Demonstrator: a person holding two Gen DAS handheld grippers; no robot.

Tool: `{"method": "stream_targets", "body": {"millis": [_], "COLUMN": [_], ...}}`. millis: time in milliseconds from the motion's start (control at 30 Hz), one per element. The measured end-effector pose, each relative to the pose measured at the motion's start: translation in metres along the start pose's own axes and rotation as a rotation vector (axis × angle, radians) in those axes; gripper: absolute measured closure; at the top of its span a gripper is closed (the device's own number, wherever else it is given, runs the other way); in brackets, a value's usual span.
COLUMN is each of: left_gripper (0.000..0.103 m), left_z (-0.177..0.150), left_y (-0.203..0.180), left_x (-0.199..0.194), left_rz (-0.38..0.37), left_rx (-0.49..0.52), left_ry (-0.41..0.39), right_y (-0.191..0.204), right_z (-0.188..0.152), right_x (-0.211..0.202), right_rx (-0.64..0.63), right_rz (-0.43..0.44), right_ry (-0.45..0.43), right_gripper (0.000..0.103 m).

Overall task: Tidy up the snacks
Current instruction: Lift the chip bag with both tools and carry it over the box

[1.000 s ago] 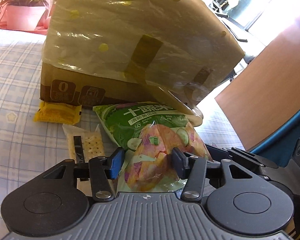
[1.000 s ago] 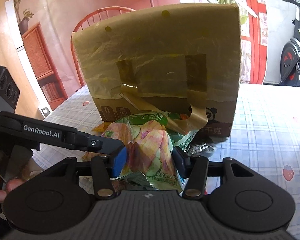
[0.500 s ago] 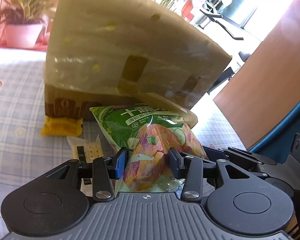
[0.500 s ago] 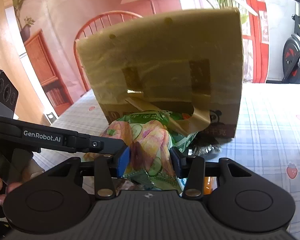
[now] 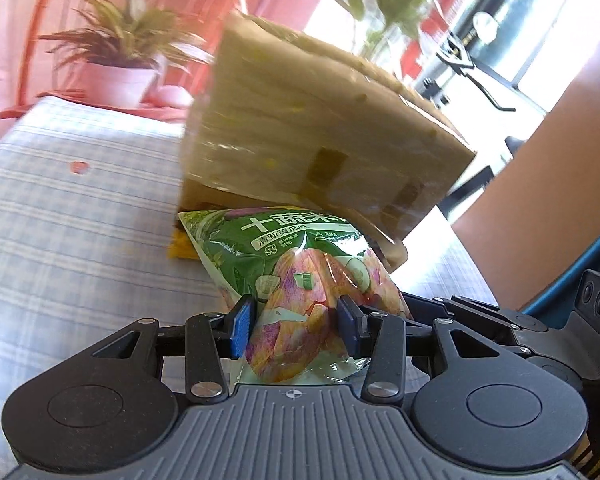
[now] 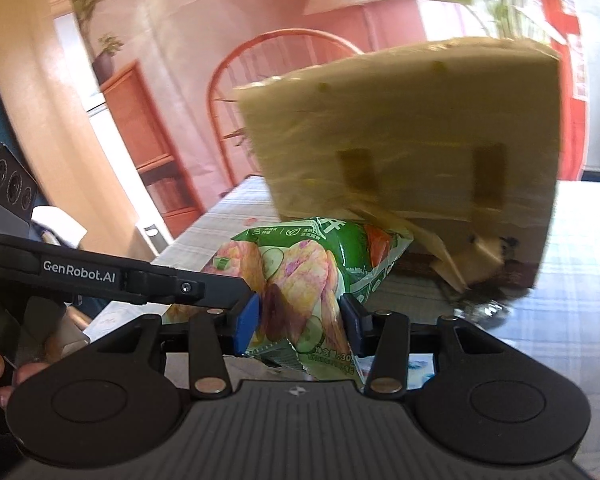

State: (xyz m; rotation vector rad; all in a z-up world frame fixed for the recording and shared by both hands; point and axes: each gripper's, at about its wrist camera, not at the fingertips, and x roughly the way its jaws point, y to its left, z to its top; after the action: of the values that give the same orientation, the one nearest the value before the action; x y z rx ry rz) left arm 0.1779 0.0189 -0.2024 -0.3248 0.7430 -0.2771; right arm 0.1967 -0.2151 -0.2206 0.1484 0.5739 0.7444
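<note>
A green snack bag (image 5: pixel 296 276) with pictures of vegetable chips is pinched between both grippers and held above the table. My left gripper (image 5: pixel 294 326) is shut on one end of it. My right gripper (image 6: pixel 298 326) is shut on the other end of the same bag (image 6: pixel 300 280). A tape-wrapped cardboard box (image 5: pixel 312 136) stands on the table just behind the bag; it also shows in the right wrist view (image 6: pixel 412 132). A yellow snack packet (image 5: pixel 182 246) lies by the box's base, partly hidden by the bag.
The checked tablecloth (image 5: pixel 80 216) covers the table. A potted plant (image 5: pixel 118 64) and a red chair back (image 6: pixel 284 64) stand beyond the far edge. A crinkled silver wrapper (image 6: pixel 480 306) lies by the box. The left gripper's arm (image 6: pixel 112 276) crosses the right wrist view.
Both grippers have lifted the green bag up off the table and drawn back a little from the box. The cracker packet on the table has dropped out of the left wrist view.
</note>
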Motion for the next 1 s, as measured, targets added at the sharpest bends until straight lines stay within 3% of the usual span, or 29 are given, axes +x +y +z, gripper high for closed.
{"method": "stream_targets", "body": {"millis": [367,633,800,1000], "left_gripper": [0.056,0.057,0.057,0.057], "left_z": [0.015,0.051,0.078,0.131], "left_y": [-0.007,-0.04,-0.062,-0.079], "left_x": [-0.05,-0.071,-0.065,-0.03], "left_rz": [0.01,-0.043,-0.076,-0.139], "left_rx": [0.007,0.114,0.166,0.192], "left_ry": [-0.158,-0.262,-0.281,-0.24], "right_y": [0.044,0.051,0.044,0.015], "right_z": [0.027,0.06,0.086,0.129], "right_x": [-0.007,-0.041,-0.055,-0.055], "right_rx": [-0.141,-0.189,-0.198,-0.217], "right_rz": [0.044,0.02,-0.01,-0.075], "right_ry": [-0.094,-0.225,-0.272,-0.283], "right_gripper": [0.056,0.056,0.056,0.056]}}
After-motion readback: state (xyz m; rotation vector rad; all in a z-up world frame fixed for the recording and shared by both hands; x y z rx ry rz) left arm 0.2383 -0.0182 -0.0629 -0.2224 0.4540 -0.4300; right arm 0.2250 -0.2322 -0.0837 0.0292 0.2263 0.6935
